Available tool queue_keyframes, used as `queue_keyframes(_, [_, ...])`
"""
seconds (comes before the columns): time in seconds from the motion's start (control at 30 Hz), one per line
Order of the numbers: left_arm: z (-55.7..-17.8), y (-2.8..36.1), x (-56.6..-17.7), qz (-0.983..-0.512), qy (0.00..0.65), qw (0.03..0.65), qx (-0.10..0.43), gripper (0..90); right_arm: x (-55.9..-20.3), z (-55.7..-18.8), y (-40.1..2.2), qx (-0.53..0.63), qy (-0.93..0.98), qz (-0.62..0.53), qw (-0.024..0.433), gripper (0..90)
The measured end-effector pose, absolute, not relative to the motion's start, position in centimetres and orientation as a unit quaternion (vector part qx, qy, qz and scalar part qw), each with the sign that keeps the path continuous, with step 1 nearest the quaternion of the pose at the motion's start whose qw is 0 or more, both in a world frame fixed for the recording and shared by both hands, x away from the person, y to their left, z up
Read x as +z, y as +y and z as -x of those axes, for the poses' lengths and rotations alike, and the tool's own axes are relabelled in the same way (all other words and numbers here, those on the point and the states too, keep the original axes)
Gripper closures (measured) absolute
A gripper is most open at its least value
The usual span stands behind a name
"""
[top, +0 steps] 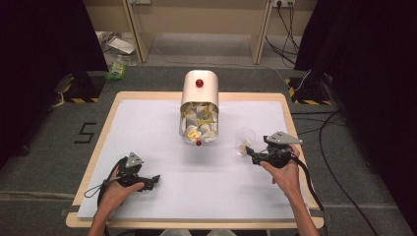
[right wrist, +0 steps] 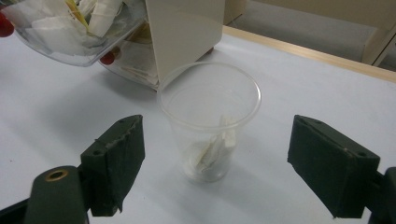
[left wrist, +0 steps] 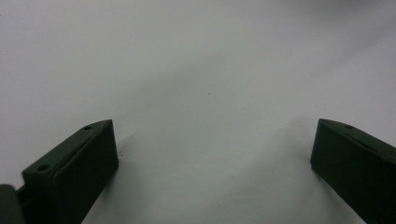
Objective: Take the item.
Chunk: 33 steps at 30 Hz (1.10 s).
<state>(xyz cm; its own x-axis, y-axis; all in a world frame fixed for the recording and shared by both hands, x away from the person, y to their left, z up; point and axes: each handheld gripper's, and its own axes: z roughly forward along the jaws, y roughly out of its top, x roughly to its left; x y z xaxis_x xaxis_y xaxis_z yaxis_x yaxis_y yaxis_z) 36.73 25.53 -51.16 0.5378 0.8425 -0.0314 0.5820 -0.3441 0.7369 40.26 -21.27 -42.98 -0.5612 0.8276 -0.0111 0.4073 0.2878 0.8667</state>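
A clear plastic cup (right wrist: 208, 122) is standing upright on the white table (top: 162, 142), just in front of the right gripper (right wrist: 215, 163), whose jaws are spreading wide to either side of it without touching it, so nothing is being held. A folded white packet (right wrist: 215, 148) is lying in the bottom of the cup. In the high view the cup (top: 244, 140) is sitting at the right part of the table, just beside the tip of the right gripper (top: 252, 153), which the person's right hand (top: 285, 172) is holding low over the surface. Near the cup, toward the middle of the table, a cream dispenser (top: 199, 105) is standing with its clear drawer tilted open and showing many white and yellow packets (top: 199, 125); a red knob (top: 199, 83) is sitting on its top. In the right gripper view the dispenser (right wrist: 182, 37) is rising right behind the cup. The left gripper (left wrist: 212, 158) is resting well apart from all this at the near left of the table, its jaws standing wide open over bare white surface with nothing between them; the left hand (top: 118, 189) is holding it low.
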Motion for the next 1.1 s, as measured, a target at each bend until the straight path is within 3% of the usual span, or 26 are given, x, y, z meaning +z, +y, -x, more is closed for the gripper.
queue_keyframes(1.1, [-36.7,25.5,-51.2,-0.800,0.445,0.359,0.182,0.0,-45.7,-37.9,-21.6,0.414,0.789,-0.400,0.214,18.8])
